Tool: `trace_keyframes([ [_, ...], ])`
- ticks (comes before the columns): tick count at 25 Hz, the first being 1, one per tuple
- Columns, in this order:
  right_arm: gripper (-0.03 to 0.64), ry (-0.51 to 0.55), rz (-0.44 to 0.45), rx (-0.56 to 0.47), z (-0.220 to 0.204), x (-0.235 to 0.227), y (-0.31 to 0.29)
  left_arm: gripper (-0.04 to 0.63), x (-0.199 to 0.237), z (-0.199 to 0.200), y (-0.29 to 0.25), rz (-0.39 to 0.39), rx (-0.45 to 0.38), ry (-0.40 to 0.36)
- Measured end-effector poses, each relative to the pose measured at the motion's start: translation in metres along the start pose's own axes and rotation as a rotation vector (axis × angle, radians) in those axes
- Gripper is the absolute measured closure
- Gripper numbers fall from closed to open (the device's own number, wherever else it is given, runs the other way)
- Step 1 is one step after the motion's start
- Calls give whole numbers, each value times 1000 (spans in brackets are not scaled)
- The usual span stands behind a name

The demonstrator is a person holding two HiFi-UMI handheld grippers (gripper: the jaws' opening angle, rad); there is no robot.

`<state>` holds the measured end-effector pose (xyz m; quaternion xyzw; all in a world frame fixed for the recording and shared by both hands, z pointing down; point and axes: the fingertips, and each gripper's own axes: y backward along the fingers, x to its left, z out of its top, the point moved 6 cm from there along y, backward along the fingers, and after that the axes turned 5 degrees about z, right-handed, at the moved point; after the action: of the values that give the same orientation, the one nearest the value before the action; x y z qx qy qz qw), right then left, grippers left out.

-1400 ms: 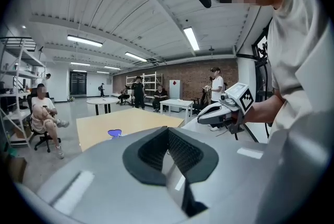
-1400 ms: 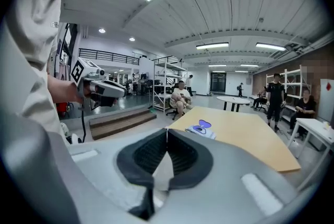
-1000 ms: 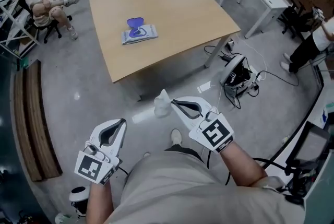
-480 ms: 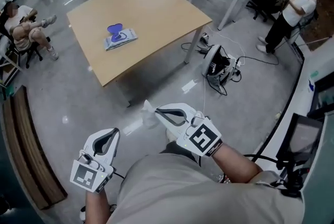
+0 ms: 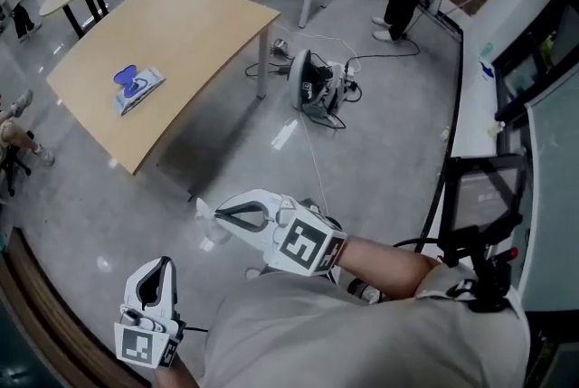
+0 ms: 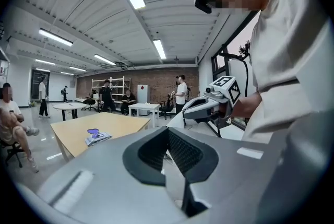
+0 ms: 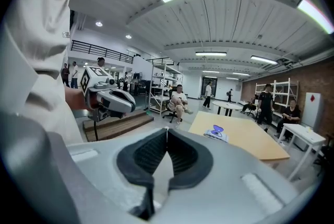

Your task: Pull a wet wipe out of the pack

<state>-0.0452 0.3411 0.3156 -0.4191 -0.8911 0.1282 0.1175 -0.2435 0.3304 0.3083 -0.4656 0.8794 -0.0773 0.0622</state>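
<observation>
Two grippers: my right gripper (image 5: 201, 206) pinches a wet wipe (image 5: 210, 229); left gripper (image 5: 165, 262) closed.
Around: pack (image 5: 137, 88) on table (image 5: 181, 24), well apart.
Faint: its edges against floor (image 5: 109, 196).

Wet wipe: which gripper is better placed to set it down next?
Right, probably. The right gripper already has its jaws shut on the wet wipe; the left gripper has its jaws together on nothing.
</observation>
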Motion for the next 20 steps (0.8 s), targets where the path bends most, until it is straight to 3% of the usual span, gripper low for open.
trace_keyframes([
  [9, 614, -19, -40, 25, 1, -5, 6, 589, 8, -3, -15, -48, 3, 8],
  [14, 614, -15, -41, 27, 4, -4, 6, 589, 7, -2, -19, -30, 40, 23],
  [20, 614, -10, -31, 16, 2, -2, 4, 589, 6, -6, -21, -50, 14, 15],
])
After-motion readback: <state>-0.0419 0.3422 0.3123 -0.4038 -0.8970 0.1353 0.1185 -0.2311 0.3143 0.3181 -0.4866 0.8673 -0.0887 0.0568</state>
